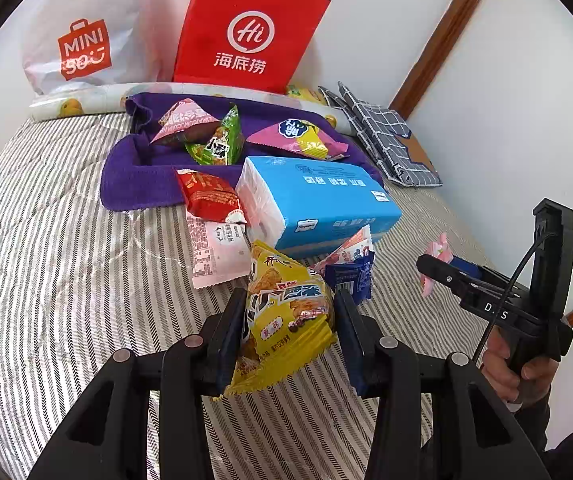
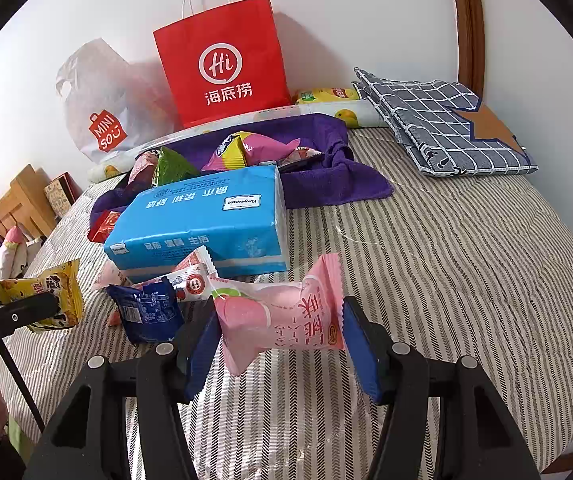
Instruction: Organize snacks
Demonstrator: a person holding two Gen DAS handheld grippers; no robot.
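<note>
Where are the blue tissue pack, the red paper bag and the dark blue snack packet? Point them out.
blue tissue pack (image 1: 326,192), left wrist view, top face.
red paper bag (image 2: 222,72), right wrist view, white logo on front.
dark blue snack packet (image 2: 148,312), right wrist view, printed face.

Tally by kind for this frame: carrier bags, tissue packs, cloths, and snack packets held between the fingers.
Carrier bags: 2 (red paper bag, white plastic bag)
Tissue packs: 1 (blue rectangular tissue pack)
Cloths: 2 (purple towel, folded grey checked cloth)
Held snack packets: 2 (yellow foil packet, pink plastic packet)
Total: 7
</note>
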